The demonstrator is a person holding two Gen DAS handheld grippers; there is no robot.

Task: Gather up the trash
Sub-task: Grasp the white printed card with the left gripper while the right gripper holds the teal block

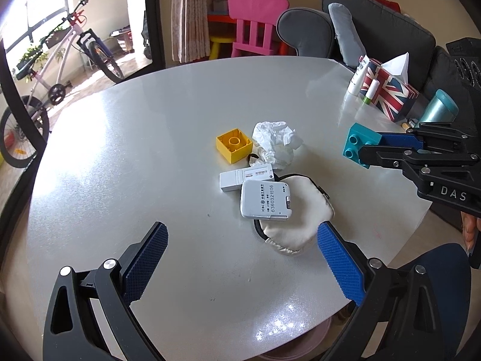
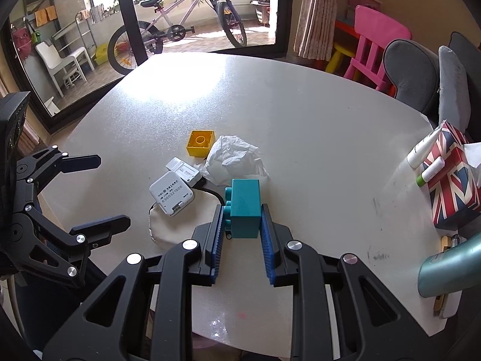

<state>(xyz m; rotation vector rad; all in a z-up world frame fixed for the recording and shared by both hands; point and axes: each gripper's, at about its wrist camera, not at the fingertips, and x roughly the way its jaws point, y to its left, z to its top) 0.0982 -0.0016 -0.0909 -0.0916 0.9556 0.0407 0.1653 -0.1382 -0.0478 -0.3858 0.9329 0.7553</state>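
Right wrist view: crumpled tissue (image 2: 233, 159) lies on table (image 2: 300, 126), just beyond right gripper (image 2: 242, 225), which clamps a teal toy brick (image 2: 245, 209). Left gripper (image 1: 240, 258) spread wide, empty, short of tissue, over a cream pouch (image 1: 296, 219).

Both rigs identical: left gripper (image 1: 240, 258) and right gripper (image 2: 243, 234), black plastic linkage arms, silver round pivot screws, blue ribbed finger pads (image 1: 339, 258). White "DAS" lettering on right body.

Teal block (image 2: 245, 207) in right tool (image 2: 243, 225)
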